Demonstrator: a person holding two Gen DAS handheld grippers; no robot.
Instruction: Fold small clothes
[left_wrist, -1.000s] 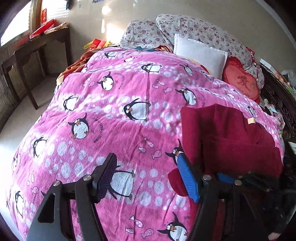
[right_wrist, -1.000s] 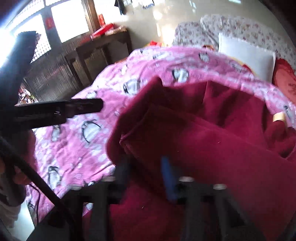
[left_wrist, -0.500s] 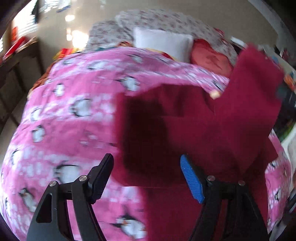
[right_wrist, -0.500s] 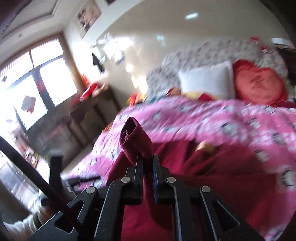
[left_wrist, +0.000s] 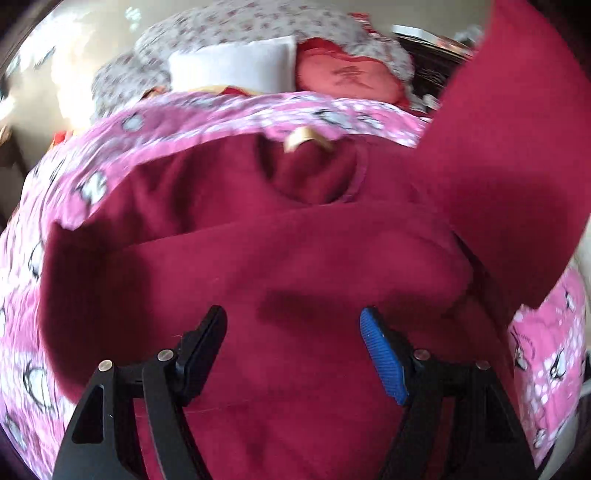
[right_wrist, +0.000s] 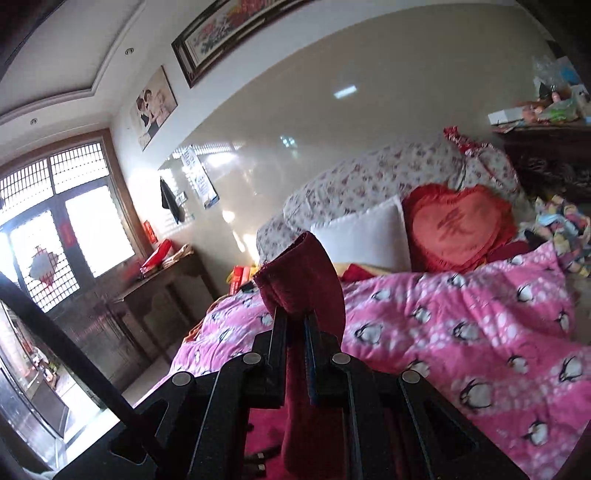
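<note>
A dark red garment (left_wrist: 303, 258) lies on the pink penguin blanket (left_wrist: 110, 162), its neckline and tan label toward the pillows. My left gripper (left_wrist: 293, 332) hovers just above the garment's body, open, with nothing between its fingers. One sleeve (left_wrist: 509, 147) is lifted up at the right of the left wrist view. In the right wrist view my right gripper (right_wrist: 295, 321) is shut on the cuff end of that red sleeve (right_wrist: 303, 277), which sticks up past the fingertips while the rest hangs down below.
A white pillow (right_wrist: 365, 236), a red heart cushion (right_wrist: 458, 229) and floral pillows (right_wrist: 369, 181) lie at the bed's head. A dark wooden side table (right_wrist: 162, 288) stands left of the bed by the window. A cluttered dark cabinet (right_wrist: 546, 147) stands at the right.
My left gripper moved from the bare blanket across to above the red garment. My right gripper closed on the sleeve and lifted it, tilting up to face the wall.
</note>
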